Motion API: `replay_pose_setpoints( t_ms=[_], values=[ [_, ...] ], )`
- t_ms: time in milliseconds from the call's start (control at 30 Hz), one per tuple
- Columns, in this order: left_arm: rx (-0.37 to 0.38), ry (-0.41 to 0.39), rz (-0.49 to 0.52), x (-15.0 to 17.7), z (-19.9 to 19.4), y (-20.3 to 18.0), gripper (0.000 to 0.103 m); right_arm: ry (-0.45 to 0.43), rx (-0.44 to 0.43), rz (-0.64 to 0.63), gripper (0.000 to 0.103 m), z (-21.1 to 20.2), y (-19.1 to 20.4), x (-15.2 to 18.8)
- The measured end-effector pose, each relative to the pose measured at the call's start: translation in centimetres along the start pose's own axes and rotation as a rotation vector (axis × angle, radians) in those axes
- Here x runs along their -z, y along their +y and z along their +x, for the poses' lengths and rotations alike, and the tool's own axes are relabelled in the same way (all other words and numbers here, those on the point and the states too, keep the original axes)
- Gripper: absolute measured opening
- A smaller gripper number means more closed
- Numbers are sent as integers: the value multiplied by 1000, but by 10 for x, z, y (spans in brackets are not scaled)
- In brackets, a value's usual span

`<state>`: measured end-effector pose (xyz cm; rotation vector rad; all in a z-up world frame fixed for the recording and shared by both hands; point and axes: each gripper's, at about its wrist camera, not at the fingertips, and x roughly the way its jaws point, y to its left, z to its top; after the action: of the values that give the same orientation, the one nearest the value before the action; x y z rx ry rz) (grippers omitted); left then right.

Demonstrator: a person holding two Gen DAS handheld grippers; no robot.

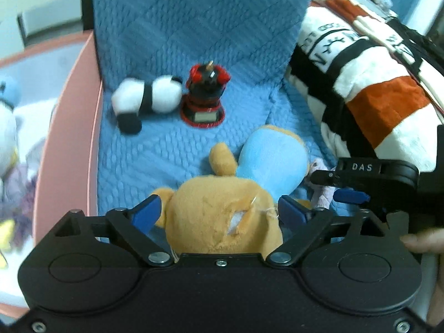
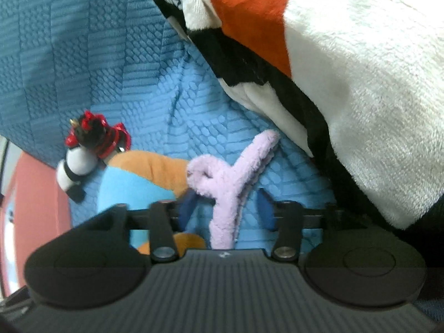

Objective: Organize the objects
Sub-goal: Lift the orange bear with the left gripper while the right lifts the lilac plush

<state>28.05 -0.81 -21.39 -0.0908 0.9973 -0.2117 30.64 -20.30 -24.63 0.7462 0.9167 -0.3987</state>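
An orange plush toy with a light-blue part [image 1: 222, 216] lies on the blue quilted seat [image 1: 166, 152], a small tear showing in its fabric. My left gripper [image 1: 219, 212] straddles it, open, with both blue pads a little clear of its sides. A lilac fuzzy claw clip [image 2: 233, 172] rests on the seat beside that toy [image 2: 133, 183]. My right gripper [image 2: 225, 209] is open around the clip's lower end, with a gap at each pad. Farther back lie a panda plush [image 1: 149, 97] and a red-and-black figurine [image 1: 205, 97], touching each other.
A thick white, orange and black blanket [image 1: 360, 83] is piled along the right, close to the right gripper [image 1: 349, 191]. The blue padded backrest [image 1: 180, 27] rises behind the toys. A pink rim [image 1: 72, 138] borders the seat on the left, with more plush toys [image 1: 8, 127] beyond it.
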Motion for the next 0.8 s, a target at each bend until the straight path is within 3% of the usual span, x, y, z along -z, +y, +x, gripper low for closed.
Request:
replay_pose_setpoints(
  t_ms=[200,367,567,800],
  values=[
    [-36,-42,123,0,1,-22,95,-11,22,24,60,1,0,-2],
    [-65,-35,244,6,11,-45,95,-21,3,55,60,7,-2,-10],
    [-107,-16,347,12,25,-63,96,-22,5,69,68,16,-1,-17],
    [-195,17,478,22,41,-82,100,-31,45,13,71,23,6,-17]
  ],
)
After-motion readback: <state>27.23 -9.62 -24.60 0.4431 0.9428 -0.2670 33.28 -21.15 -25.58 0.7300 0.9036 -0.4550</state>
